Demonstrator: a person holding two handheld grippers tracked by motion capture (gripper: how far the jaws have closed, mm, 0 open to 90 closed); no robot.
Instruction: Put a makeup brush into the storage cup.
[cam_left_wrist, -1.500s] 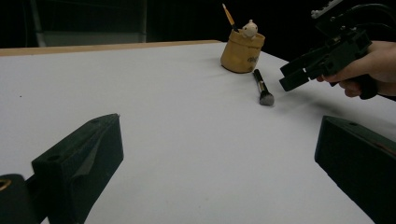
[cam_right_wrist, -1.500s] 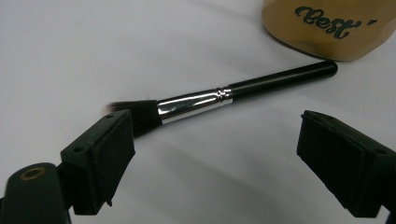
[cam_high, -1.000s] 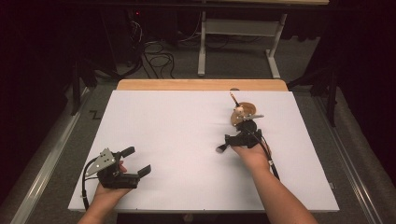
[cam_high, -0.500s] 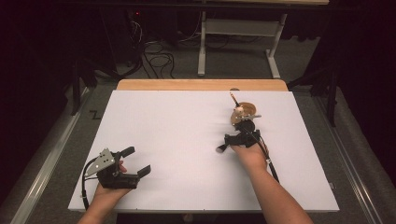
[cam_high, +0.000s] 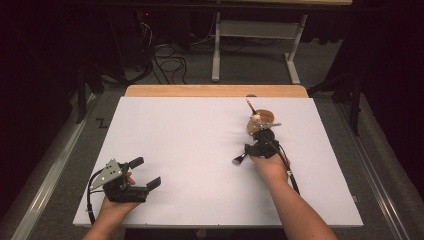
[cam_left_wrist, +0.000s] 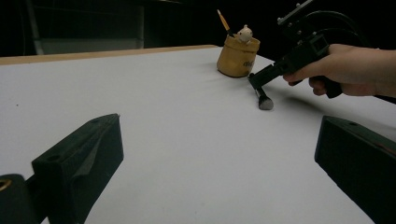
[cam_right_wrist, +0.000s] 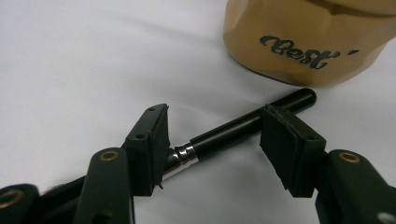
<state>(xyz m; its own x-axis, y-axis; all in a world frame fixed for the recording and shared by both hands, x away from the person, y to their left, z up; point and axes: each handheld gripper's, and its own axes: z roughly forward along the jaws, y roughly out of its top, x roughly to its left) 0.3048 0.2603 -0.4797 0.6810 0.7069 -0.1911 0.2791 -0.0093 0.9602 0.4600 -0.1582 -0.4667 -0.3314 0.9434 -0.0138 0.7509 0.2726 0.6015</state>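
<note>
While my right gripper (cam_right_wrist: 215, 144) jaws, just closing, straddle the slim black metal-ferruled makeup brush (cam_right_wrist: 233, 133) unpinched, I judge it light, stiff, slippery; grip mid-handle.

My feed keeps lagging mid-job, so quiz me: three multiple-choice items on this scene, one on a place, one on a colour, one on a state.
1. Where does the black-handled makeup brush lie?
A. on the white table sheet, in front of the cup
B. inside the cup
C. under the left tool

2. What colour is the round cup lettered "Best"?
A. blue
B. golden yellow
C. red

3. How do the right tool's jaws stand?
A. clamped on the cup's rim
B. astride the brush, having just been closing, pads not yet pressing
C. empty, far from the brush

Answers: 1 A, the brush rests flat on the sheet; 2 B, the cup's wall is golden; 3 B, gaps show beside the handle.
</note>
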